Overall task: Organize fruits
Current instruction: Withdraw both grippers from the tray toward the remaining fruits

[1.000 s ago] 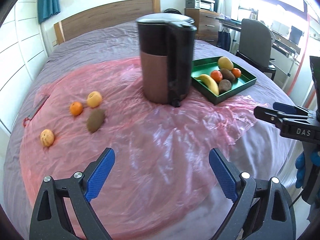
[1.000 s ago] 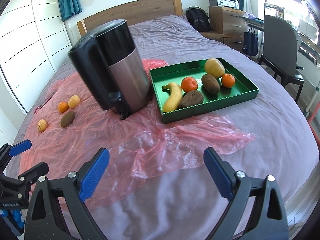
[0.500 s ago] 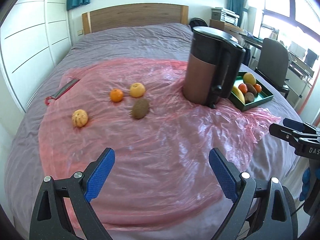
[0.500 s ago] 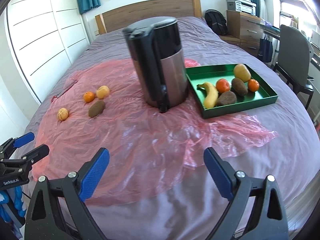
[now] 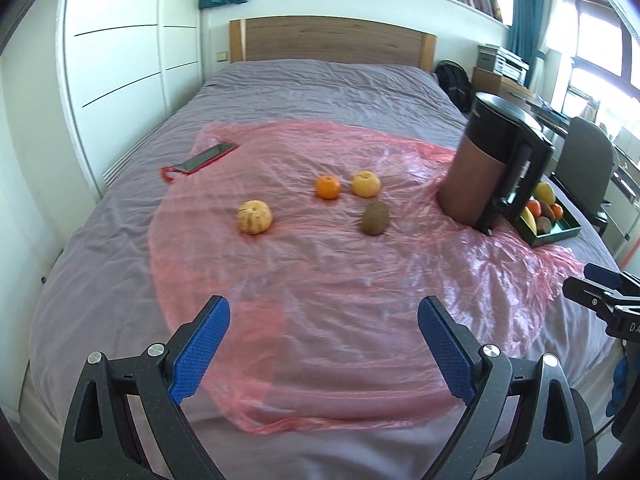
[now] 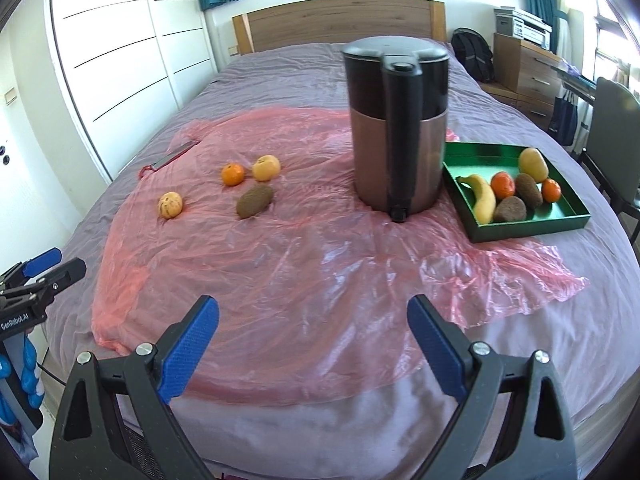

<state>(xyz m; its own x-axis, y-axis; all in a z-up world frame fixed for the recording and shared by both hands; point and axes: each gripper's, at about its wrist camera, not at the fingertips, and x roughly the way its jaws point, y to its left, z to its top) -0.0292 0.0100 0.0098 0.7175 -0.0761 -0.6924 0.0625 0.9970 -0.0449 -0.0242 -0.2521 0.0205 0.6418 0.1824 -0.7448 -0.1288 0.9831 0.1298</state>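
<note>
Several loose fruits lie on a pink plastic sheet (image 5: 320, 280) on the bed: a pale striped fruit (image 5: 255, 217) (image 6: 171, 205), an orange (image 5: 328, 187) (image 6: 233, 174), a yellow fruit (image 5: 365, 184) (image 6: 266, 167) and a kiwi (image 5: 375, 217) (image 6: 254, 200). A green tray (image 6: 532, 224) (image 5: 560, 232) at the right holds a banana (image 6: 482, 198), oranges, kiwis and a yellow fruit. My left gripper (image 5: 322, 344) and right gripper (image 6: 314, 340) are both open and empty, near the bed's front edge, well short of the fruits.
A tall black and copper kettle (image 6: 398, 132) (image 5: 496, 168) stands between the loose fruits and the tray. A phone with a red case (image 5: 204, 158) lies at the sheet's far left. A chair (image 6: 612, 128) and drawers (image 6: 524, 72) stand right of the bed.
Both views have swung left: the kettle and tray shifted right in frame, and the loose fruits now sit nearer the centre. Both grippers stayed open.
</note>
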